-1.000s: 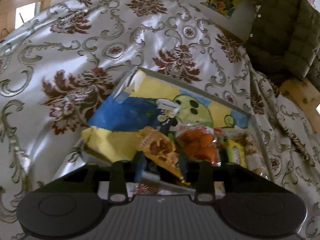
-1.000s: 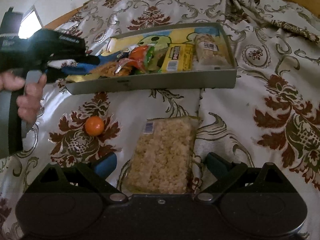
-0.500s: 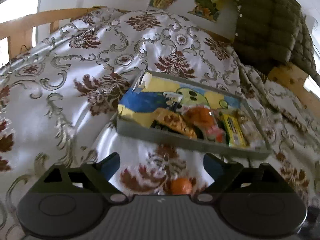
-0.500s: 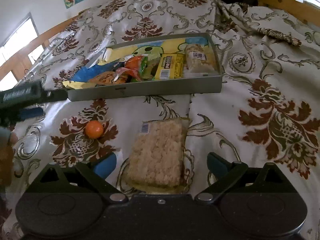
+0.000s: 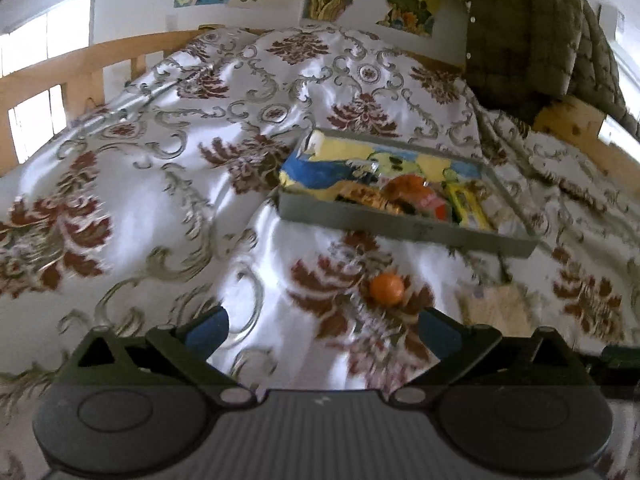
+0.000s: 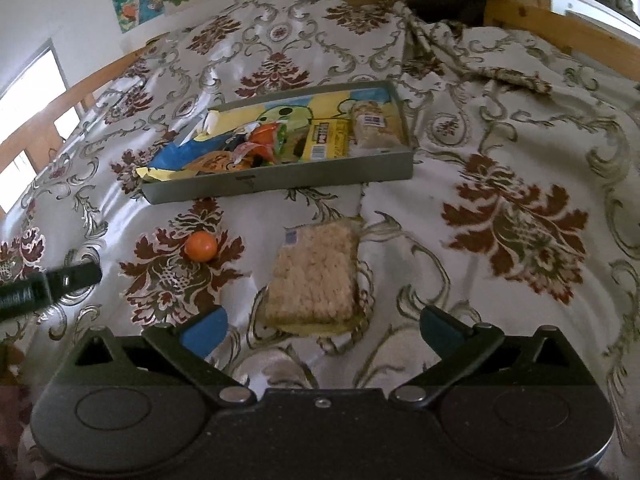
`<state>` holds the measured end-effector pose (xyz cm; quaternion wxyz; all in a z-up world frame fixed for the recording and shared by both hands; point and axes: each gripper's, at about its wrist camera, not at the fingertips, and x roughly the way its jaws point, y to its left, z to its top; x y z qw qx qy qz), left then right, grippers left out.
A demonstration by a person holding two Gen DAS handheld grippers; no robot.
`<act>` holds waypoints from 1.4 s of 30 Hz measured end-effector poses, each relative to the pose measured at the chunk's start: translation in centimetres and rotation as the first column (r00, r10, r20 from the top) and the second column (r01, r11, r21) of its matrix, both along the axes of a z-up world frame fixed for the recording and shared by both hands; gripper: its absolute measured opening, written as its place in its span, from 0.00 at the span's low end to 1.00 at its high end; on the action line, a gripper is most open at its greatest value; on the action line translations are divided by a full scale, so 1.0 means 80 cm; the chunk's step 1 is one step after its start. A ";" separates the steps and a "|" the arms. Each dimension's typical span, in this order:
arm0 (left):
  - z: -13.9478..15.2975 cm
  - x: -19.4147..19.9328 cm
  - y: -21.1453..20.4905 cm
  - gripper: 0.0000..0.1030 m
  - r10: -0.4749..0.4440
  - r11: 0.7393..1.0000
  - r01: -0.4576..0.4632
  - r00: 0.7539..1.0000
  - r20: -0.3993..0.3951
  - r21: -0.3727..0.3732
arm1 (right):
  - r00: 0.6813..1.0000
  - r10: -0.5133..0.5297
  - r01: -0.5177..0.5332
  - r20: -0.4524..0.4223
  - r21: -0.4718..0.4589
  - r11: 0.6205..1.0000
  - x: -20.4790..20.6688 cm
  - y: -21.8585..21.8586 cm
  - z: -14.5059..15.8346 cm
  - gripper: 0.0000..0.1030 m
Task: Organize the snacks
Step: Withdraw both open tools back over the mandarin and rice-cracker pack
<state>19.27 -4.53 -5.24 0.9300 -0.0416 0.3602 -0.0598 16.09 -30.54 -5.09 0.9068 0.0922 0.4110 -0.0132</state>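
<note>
While the left gripper hangs over the glossy, scroll-patterned bedspread, its jaws are spreading wide and grip nothing — between the blue fingertips lies only satin. Just ahead of the right-hand finger sits a small round orange ball, smooth-skinned. Farther ahead rests the shallow grey tray, a flat rectangle with a cartoon-printed floor, crinkly snack packets piled at its right end. A second ago these fingers were nearly closed right over the tray's packets; now they stand back from it. Only this view takes in the quilted olive jacket and the wooden bed rail.

From the right wrist, the right gripper is opening too, empty. Ahead of the gap between its fingers lies a wrapped puffed-rice bar, knobbly, in clear film, untouched — only a blur in the other view. The ball lies beyond the left finger, the tray ahead of both. Here the yellow packet and a second rice bar in the tray read plainly. The left gripper's dark tip pokes in at the left edge; a second ago it reached into the tray.
</note>
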 end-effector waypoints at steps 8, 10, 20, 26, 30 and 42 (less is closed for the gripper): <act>-0.001 -0.042 0.007 1.00 0.006 0.998 -0.005 1.000 -0.020 0.056 | 1.000 -0.012 0.013 0.002 -0.025 1.000 -0.036 0.011 0.010 0.99; -0.001 -0.051 0.008 1.00 0.008 0.998 -0.007 1.000 -0.021 0.068 | 1.000 -0.018 0.018 0.010 -0.036 0.999 -0.045 0.015 0.013 0.99; 0.000 -0.078 0.021 1.00 0.046 0.995 -0.043 0.998 -0.031 0.093 | 0.997 -0.059 0.064 0.056 -0.079 0.995 -0.075 0.023 0.026 0.99; -0.002 -0.087 0.023 1.00 0.056 0.993 -0.050 0.997 -0.055 0.111 | 0.998 -0.051 0.049 -0.020 -0.086 0.995 -0.074 0.030 0.015 0.99; -0.003 -0.088 0.027 1.00 0.070 0.993 -0.063 0.995 -0.066 0.101 | 0.998 -0.047 0.044 -0.030 -0.097 0.994 -0.073 0.033 0.013 0.99; -0.009 -0.083 0.031 1.00 0.094 0.992 -0.084 0.989 -0.111 0.095 | 0.998 -0.026 0.019 -0.062 -0.113 0.993 -0.068 0.038 0.006 0.99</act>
